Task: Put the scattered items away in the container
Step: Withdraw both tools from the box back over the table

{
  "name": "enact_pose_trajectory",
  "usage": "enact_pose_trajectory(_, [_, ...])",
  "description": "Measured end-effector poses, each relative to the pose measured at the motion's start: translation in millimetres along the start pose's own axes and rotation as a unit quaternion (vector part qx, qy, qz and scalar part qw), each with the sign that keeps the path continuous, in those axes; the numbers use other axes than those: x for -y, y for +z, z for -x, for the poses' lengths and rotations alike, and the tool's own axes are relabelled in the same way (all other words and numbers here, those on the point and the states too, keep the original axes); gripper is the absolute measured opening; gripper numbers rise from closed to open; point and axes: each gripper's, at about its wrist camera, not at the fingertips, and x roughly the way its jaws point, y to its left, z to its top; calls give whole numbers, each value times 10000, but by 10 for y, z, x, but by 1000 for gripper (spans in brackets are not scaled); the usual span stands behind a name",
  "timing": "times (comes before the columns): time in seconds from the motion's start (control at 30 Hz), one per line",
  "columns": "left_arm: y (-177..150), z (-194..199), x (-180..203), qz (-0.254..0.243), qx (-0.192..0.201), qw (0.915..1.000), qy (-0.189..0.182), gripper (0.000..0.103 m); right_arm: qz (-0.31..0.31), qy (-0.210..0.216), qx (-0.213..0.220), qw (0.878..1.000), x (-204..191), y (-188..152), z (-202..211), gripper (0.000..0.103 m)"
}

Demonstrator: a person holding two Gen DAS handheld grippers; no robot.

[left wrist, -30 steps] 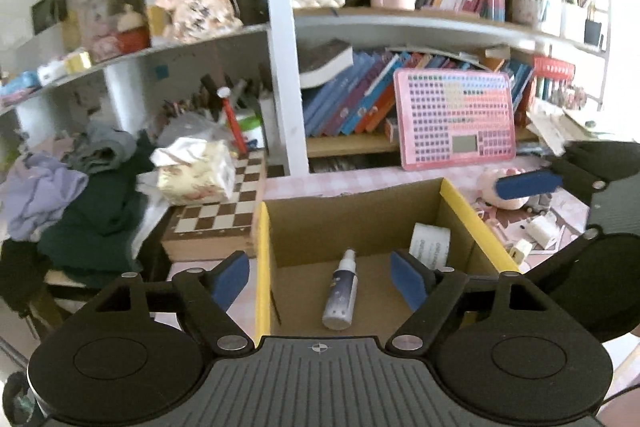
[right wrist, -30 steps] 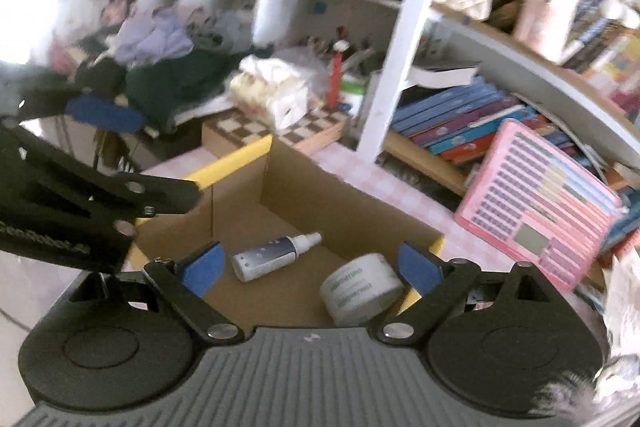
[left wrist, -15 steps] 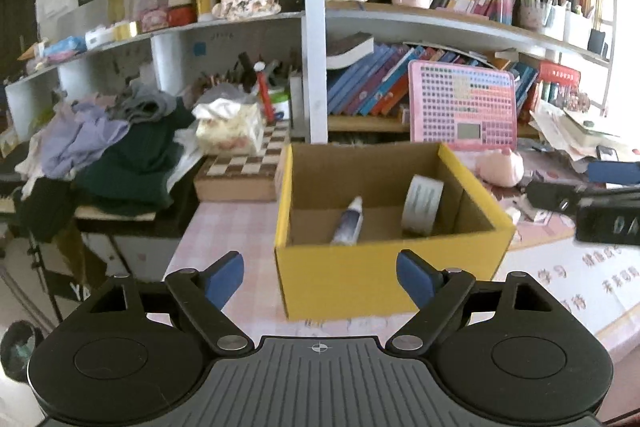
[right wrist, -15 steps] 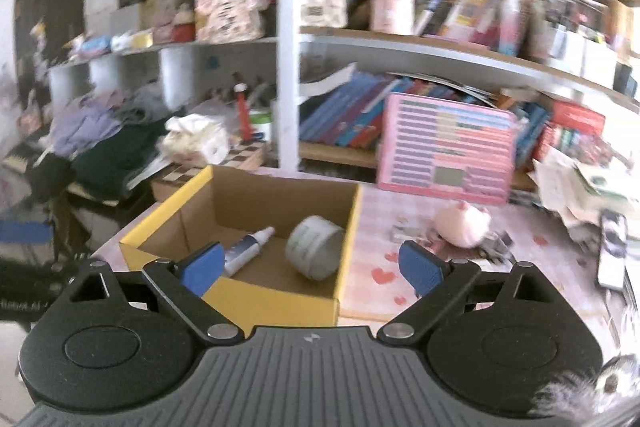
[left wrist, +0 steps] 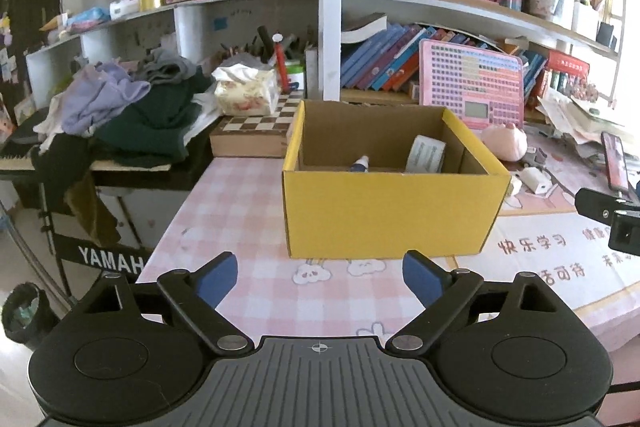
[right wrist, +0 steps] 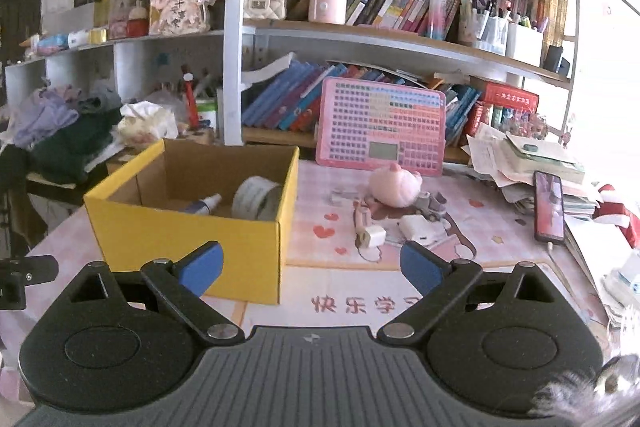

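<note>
A yellow cardboard box [left wrist: 392, 211] [right wrist: 188, 227] stands on the pink checked tabletop. Inside it lie a small spray bottle [left wrist: 360, 163] [right wrist: 204, 205] and a roll of tape [left wrist: 426, 155] [right wrist: 256, 197]. My left gripper [left wrist: 320, 279] hovers in front of the box, its jaws opening with nothing between them. My right gripper [right wrist: 310, 265] is open and empty, to the right of the box's near corner. To the right of the box lie a pink plush pig [right wrist: 394, 185] [left wrist: 504, 143], a white charger [right wrist: 374, 237] and a white box-shaped item [right wrist: 420, 229].
A phone [right wrist: 550, 207] and a paper stack [right wrist: 524, 155] sit at the right. A pink keypad toy [right wrist: 380, 127] leans on the bookshelf. Chessboard box [left wrist: 256, 135], tissue pack [left wrist: 246, 91] and a clothes pile [left wrist: 132, 115] are at the left, beyond the table's left edge.
Both grippers have pulled back out from over the box, which now stands whole in front of them. The left fingers stand wider apart. The right view has rolled level.
</note>
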Motion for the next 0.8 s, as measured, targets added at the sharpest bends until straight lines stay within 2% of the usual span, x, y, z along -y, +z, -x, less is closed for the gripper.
enact_pose_trajectory(0.27, [-54,-3,166,-497,-1,9987,-112,92,438,218,-217,9986,138,-109,9,98])
enact_pose_trajectory(0.5, [-95,-60,345,-526,-303,9974,-399,92,-279,-121,-697,9971,196,-288,22,98])
enact_pose_trajectory(0.63, [-134,-98,511,-698,-457,9946,-620,92,-124,-180,-837,9963,244,-360,32,98])
enact_pose_trajectory(0.8, [-185,-164,711,-925,-733,9889,-900,92,-274,-291,-1127,9928,402,-432,15,97])
